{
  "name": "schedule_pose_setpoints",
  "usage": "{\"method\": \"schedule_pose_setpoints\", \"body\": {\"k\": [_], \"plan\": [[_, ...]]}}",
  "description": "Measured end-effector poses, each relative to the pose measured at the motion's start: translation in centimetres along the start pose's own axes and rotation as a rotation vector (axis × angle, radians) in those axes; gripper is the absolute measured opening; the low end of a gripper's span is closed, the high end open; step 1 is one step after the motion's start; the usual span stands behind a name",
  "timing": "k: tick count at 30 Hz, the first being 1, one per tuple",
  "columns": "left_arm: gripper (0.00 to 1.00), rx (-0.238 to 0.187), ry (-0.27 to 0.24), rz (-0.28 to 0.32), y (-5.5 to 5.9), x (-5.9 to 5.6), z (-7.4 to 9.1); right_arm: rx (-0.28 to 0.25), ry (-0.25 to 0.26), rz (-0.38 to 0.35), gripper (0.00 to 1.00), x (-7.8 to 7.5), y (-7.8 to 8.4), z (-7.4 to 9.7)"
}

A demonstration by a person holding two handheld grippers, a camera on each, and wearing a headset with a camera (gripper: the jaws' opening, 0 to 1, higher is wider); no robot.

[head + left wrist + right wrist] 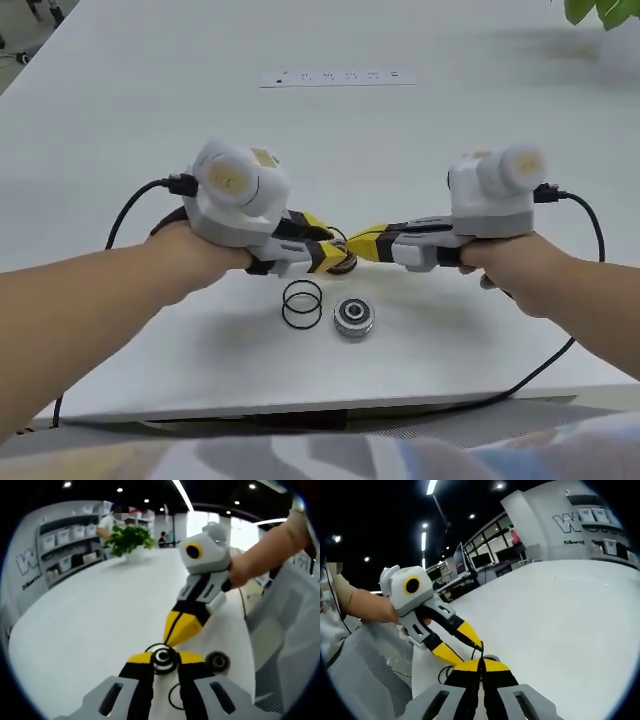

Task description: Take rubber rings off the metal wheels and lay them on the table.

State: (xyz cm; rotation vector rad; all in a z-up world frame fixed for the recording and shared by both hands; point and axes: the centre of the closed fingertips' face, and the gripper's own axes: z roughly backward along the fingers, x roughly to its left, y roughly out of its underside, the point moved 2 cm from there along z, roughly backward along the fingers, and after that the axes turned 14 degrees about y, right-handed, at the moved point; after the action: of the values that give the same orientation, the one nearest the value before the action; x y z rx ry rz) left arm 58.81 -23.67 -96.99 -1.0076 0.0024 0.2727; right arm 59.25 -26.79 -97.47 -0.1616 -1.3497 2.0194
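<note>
Observation from beside the counter point(150, 130): the work is being done in the air at the centre of the head view, just above the counter's near edge.

The left hand-held gripper point(166, 658) is clamped on a metal wheel point(343, 263), its yellow tips bearing on opposite sides of the rim, with the wheel's face turned toward the other tool. I judge this hold is chosen to keep the wheel steady and its tyre exposed for stripping.

The right hand-held gripper point(480, 666) comes in from the right of the head view, tip to tip with the left one. Its jaws are closed together. In the right gripper view a thin black strand, apparently the rubber ring point(481, 654), runs out from between the tips toward the wheel. I judge the ring is pinched at one spot so it can be peeled off the rim. Whether any of it has left the groove cannot be told.

Below the two tools, in the lower centre of the head view, two loose rings point(302, 304) lie overlapping on the counter. A second wheel point(354, 315) lies flat just to their right. The finished pieces seem to be kept directly under the working point, so each drop is short.

A power strip point(337, 77) lies at the upper centre, well apart from the work.
</note>
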Motion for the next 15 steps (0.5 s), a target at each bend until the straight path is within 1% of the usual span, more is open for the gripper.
{"method": "schedule_pose_setpoints", "body": {"k": [5,10,15], "plan": [[0.22,-0.02,0.009,-0.017,-0.5,-0.2,1.2,-0.011,-0.011,-0.005,0.0,0.2,-0.4,0.0],[0.26,-0.039,0.009,-0.016,-0.7,-0.2,2.3,-0.018,-0.02,-0.008,0.0,0.5,-0.8,-0.1],[0.34,-0.044,0.011,-0.027,-0.7,-0.4,3.2,-0.025,-0.033,-0.008,0.0,0.9,-1.2,-0.3]]}}
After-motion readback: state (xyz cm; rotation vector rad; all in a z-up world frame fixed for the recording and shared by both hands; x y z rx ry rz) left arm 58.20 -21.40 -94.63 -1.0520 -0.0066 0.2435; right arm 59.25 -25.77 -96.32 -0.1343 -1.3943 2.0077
